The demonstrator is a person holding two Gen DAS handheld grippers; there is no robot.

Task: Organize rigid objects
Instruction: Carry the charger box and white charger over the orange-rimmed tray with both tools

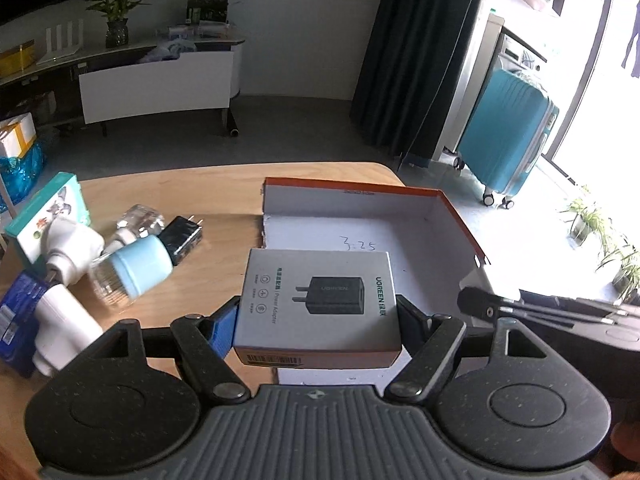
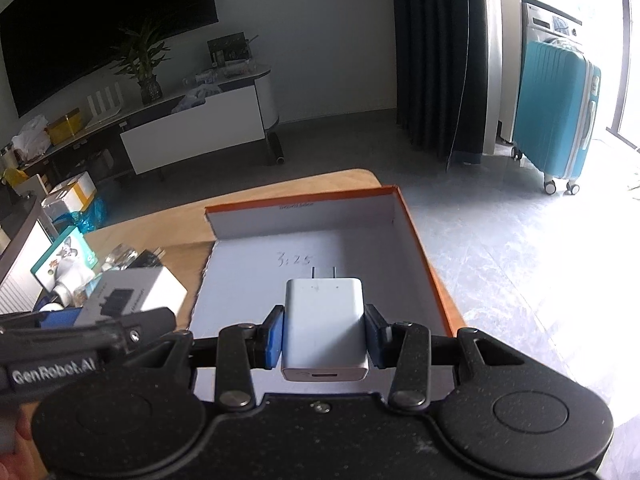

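Note:
My left gripper (image 1: 318, 316) is shut on a grey UGREEN power adapter box (image 1: 318, 300) and holds it over the near left corner of an open orange-rimmed cardboard box (image 1: 460, 216). My right gripper (image 2: 324, 338) is shut on a white wall charger (image 2: 324, 320), prongs pointing away, held above the white floor of the same cardboard box (image 2: 416, 240). The adapter box also shows in the right wrist view (image 2: 132, 292), at the left.
On the wooden table (image 1: 180, 184) left of the box lie a blue-capped clear bottle (image 1: 136, 268), a black charger (image 1: 182, 236), a white plug (image 1: 74, 252), a teal carton (image 1: 44, 216) and a white bottle with a blue label (image 1: 48, 320). A teal suitcase (image 1: 508, 136) stands on the floor.

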